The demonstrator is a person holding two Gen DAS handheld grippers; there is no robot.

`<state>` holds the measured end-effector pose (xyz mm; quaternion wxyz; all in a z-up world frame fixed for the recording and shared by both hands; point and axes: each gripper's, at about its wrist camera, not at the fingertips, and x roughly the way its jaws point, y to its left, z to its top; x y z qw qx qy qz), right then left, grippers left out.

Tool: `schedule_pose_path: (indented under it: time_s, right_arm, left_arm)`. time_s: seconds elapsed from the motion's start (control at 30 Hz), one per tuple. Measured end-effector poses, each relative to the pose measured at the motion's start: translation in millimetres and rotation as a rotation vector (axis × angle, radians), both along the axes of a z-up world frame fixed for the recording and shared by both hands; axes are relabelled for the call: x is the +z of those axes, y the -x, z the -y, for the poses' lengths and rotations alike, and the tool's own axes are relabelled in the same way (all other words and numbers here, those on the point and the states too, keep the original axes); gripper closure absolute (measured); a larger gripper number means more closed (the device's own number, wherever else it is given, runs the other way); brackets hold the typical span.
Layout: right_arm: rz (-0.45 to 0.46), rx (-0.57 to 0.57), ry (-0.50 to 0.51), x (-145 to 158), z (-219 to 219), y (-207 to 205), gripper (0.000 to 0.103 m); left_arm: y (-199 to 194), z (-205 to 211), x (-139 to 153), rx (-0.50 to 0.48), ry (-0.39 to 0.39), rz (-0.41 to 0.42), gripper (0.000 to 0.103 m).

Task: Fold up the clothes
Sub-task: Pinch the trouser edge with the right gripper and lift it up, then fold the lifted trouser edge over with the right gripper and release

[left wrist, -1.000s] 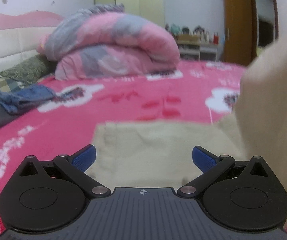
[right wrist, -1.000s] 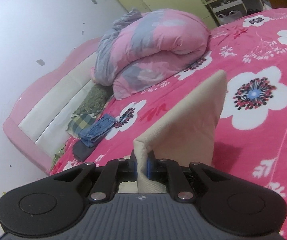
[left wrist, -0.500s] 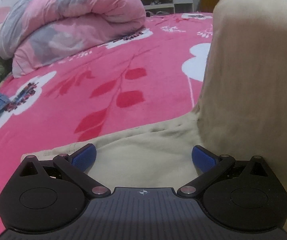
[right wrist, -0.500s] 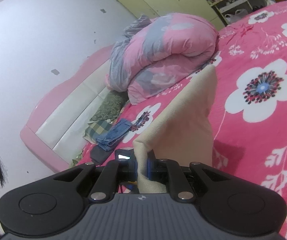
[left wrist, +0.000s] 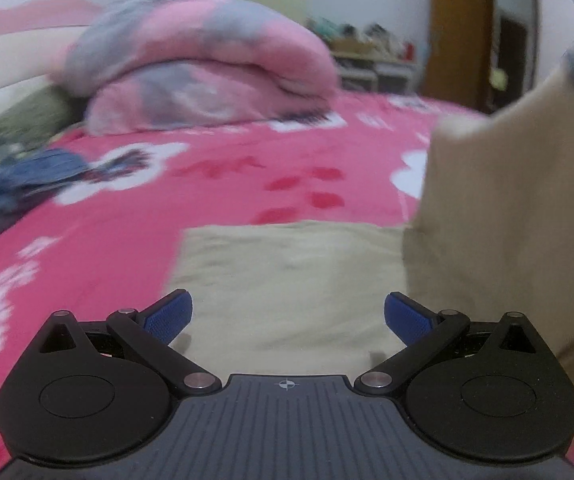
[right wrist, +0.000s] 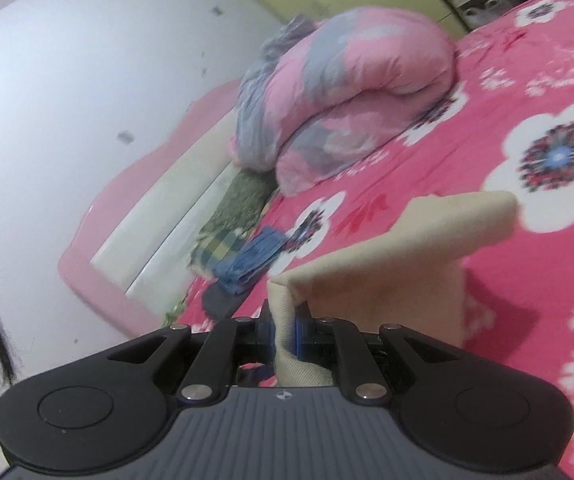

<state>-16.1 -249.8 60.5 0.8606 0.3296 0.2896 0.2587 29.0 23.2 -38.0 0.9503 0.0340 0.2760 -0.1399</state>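
A beige garment [left wrist: 287, 272] lies partly flat on the pink flowered bedspread [left wrist: 207, 184]. Its right part rises in a tall fold [left wrist: 507, 200] at the right of the left wrist view. My left gripper [left wrist: 285, 318] hovers open just above the flat part, with nothing between its blue pads [left wrist: 167, 316]. In the right wrist view my right gripper [right wrist: 285, 334] is shut on a folded edge of the beige garment [right wrist: 387, 272], which stands up in front of it above the bed.
A rolled pink and grey duvet [left wrist: 207, 72] sits at the head of the bed. Folded blue and dark clothes [right wrist: 247, 260] and pillows [right wrist: 239, 200] lie by the headboard [right wrist: 167, 208]. A door [left wrist: 459, 32] and shelves [left wrist: 371, 64] stand beyond the bed.
The left gripper swung in close over the garment and back out, still open. The right gripper kept its grip and the lifted fold now hangs lower and wider.
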Motion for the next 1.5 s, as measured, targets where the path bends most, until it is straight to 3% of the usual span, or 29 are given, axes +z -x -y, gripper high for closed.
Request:
schedule_pose_path:
  time_s: [0.17, 0.33, 0.4, 0.47, 0.53, 0.57, 0.6, 0.67, 0.87, 1.03, 1.13, 1.23, 1.3, 1.4, 1.5]
  right_arm:
    - [-0.046, 0.124, 0.03, -16, -60, -45, 0.093]
    - [-0.151, 0.225, 0.134, -68, -139, -98, 0.091]
    - [-0.25, 0.266, 0.184, -96, -166, -110, 0.084]
    - [-0.238, 0.28, 0.19, -99, -174, -109, 0.076]
    - [-0.201, 0.295, 0.182, -93, -177, -104, 0.062]
    - [-0.189, 0.309, 0.163, -89, -177, -102, 0.053]
    - [-0.178, 0.325, 0.136, -85, -177, -101, 0.051]
    - [-0.157, 0.354, 0.081, -76, -174, -97, 0.051]
    - [-0.074, 0.266, -0.13, -56, -122, -73, 0.051]
    - [0.036, 0.165, 0.16, -44, -101, -24, 0.054]
    - [0.082, 0.107, 0.295, -47, -95, 4, 0.059]
    - [0.089, 0.031, 0.328, -54, -86, 24, 0.059]
    - [0.055, -0.026, 0.313, -63, -73, 30, 0.059]
    - [0.019, -0.084, 0.299, -70, -55, 39, 0.061]
    - [0.045, -0.105, 0.305, -69, -44, 42, 0.062]
  left_arm:
    - [29, -56, 11, 0.125, 0.055, 0.03, 0.0]
    - [42, -95, 7, 0.202, 0.131, -0.015, 0.0]
    - [47, -106, 5, 0.224, 0.158, -0.029, 0.0]
    - [52, -115, 4, 0.236, 0.194, -0.029, 0.0]
    - [55, -123, 3, 0.241, 0.239, -0.03, 0.0]
    - [55, -126, 2, 0.243, 0.265, -0.033, 0.0]
    - [56, -129, 2, 0.245, 0.291, -0.036, 0.0]
    - [55, -134, 1, 0.243, 0.35, -0.048, 0.0]
    - [47, -147, -2, 0.218, 0.488, -0.072, 0.002]
    - [38, -156, -5, 0.159, 0.642, -0.133, 0.004]
    - [25, -146, -5, 0.069, 0.669, -0.21, 0.004]
    - [15, -126, -3, 0.035, 0.585, -0.244, 0.019]
    - [13, -114, -2, 0.011, 0.522, -0.247, 0.059]
    - [14, -109, -3, 0.018, 0.499, -0.259, 0.083]
    - [19, -114, -7, 0.043, 0.477, -0.261, 0.088]
